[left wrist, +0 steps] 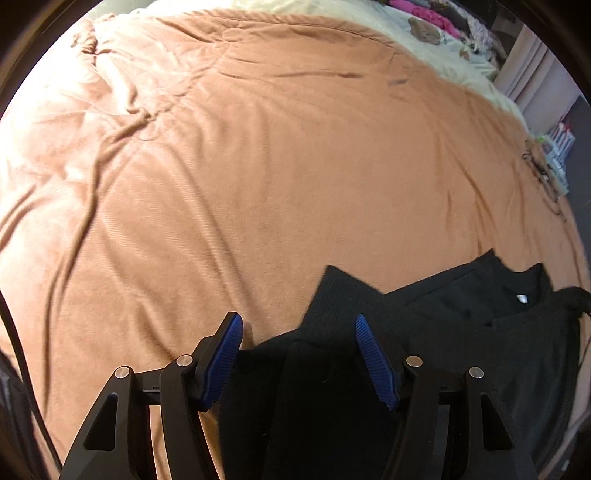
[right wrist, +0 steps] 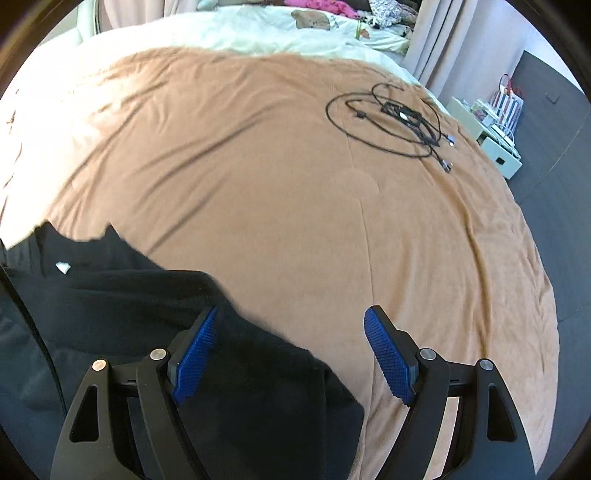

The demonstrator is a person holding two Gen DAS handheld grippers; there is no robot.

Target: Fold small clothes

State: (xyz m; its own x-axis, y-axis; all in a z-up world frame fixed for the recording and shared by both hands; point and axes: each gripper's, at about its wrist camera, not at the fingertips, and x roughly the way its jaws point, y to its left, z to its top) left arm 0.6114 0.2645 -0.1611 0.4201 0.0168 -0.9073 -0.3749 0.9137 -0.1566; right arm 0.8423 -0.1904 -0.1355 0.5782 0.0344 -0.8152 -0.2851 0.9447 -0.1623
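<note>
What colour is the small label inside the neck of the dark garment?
White label; right wrist view shows it best.

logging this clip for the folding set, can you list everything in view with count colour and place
shirt: one, black, white neck tag, lying at the near edge of the blanket
blanket: one, tan, spread over the bed
sheet: one, cream, with printed patches, beyond the blanket
cable: one tangle, black, far right on the blanket
clothes pile: one, pink and patterned, far end of the bed
curtain: one, pale, right of the bed
box: one, white, on the floor at right
left gripper: one, black with blue pads, open above the shirt
right gripper: one, black with blue pads, open above the shirt's edge
</note>
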